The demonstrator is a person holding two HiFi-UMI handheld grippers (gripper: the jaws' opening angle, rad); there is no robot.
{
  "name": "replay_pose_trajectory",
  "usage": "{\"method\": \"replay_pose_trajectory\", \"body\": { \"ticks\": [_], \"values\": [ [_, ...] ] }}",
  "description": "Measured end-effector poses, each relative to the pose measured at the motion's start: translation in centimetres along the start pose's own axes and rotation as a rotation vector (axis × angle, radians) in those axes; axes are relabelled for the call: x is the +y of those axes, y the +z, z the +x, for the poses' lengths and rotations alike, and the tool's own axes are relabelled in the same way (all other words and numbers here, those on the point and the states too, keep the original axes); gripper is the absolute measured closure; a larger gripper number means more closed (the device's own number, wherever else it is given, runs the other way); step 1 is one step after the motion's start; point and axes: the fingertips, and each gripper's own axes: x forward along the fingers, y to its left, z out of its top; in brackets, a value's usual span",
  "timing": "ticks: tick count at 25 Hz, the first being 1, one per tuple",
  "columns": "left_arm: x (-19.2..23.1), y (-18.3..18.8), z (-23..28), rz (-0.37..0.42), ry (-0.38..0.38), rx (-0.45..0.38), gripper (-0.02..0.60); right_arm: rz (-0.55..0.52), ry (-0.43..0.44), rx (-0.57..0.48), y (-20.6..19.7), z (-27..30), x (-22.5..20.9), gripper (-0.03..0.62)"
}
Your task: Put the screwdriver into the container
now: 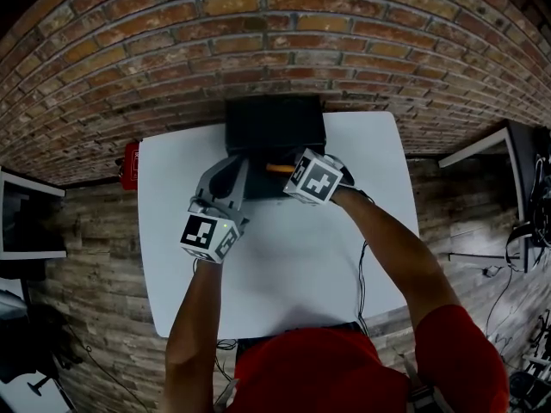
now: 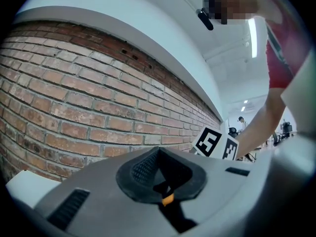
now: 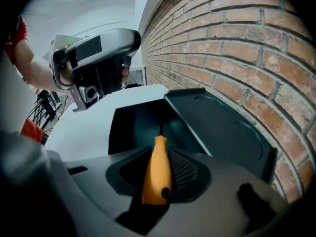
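The orange-handled screwdriver (image 1: 278, 169) (image 3: 157, 174) is clamped in my right gripper (image 1: 288, 169) (image 3: 162, 149), handle between the pads and shaft pointing forward. It hangs over the front rim of the black container (image 1: 275, 126) (image 3: 133, 127), which stands at the far middle of the white table (image 1: 293, 265). The container's lid (image 3: 217, 132) leans open toward the brick wall. My left gripper (image 1: 228, 169) (image 2: 157, 154) is just left of the container, tilted up toward the wall, jaws apart with nothing between them. It also shows in the right gripper view as the left gripper (image 3: 96, 58).
A brick wall (image 1: 275, 33) runs right behind the container. A red object (image 1: 130, 163) sits at the table's left edge. A dark desk with cables (image 1: 516, 170) stands to the right, beyond the table.
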Motion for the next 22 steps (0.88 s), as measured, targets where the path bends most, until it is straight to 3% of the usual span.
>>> {"method": "replay_pose_trajectory", "body": {
  "ticks": [9,16,22],
  "values": [
    [0.2,-0.3,-0.3,-0.012,-0.003,0.003,0.568,-0.037,-0.005,0.133,-0.8,0.8,0.2,0.477],
    [0.2,-0.3,-0.6,-0.011,-0.008,0.011,0.568,-0.019,-0.008,0.118,-0.6,0.3,0.1,0.453],
    [-0.8,-0.4,-0.5,-0.014,-0.032,0.019,0.568,0.03,-0.031,0.036,-0.5,-1.3,-0.2,0.453]
  ]
}}
